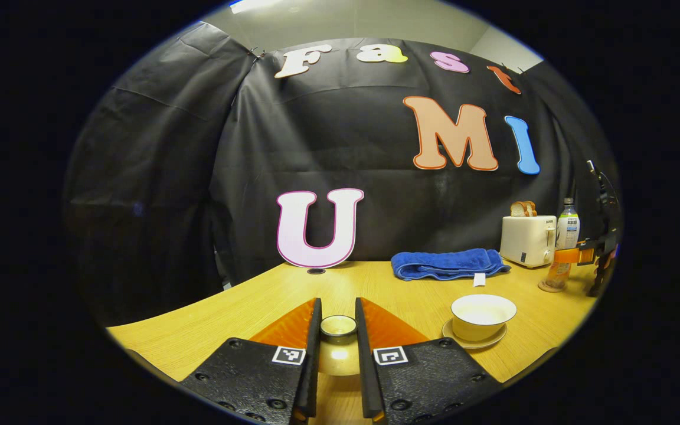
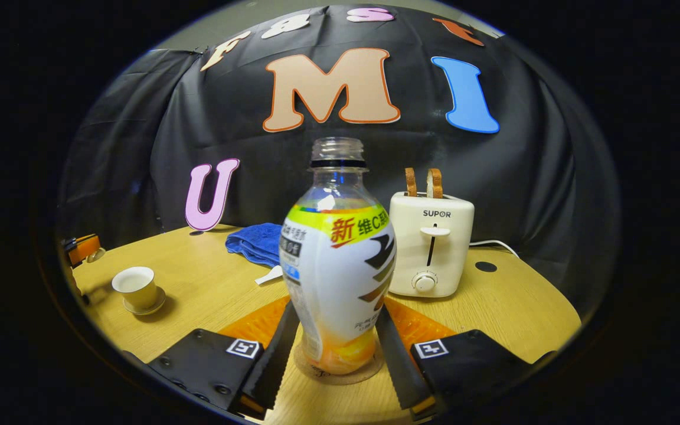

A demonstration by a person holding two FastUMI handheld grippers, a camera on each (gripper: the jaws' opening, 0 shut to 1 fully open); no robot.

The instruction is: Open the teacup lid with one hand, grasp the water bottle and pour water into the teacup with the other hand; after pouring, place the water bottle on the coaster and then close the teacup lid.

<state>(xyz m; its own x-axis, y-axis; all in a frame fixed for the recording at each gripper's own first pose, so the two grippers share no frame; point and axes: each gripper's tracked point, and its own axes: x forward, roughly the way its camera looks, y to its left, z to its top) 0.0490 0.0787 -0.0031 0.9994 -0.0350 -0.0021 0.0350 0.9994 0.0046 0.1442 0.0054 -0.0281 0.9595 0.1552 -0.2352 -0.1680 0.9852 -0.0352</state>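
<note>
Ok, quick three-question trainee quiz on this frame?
1. True or false: the teacup has its lid on.
2. The water bottle stands on: A) the towel, B) the coaster, C) the saucer.
3. Fill in: the left gripper is closed on the ____.

Key: 1 false, the cup is open on its saucer. 2 B, with the right gripper around the bottle. 3 teacup lid, held beside the cup.
</note>
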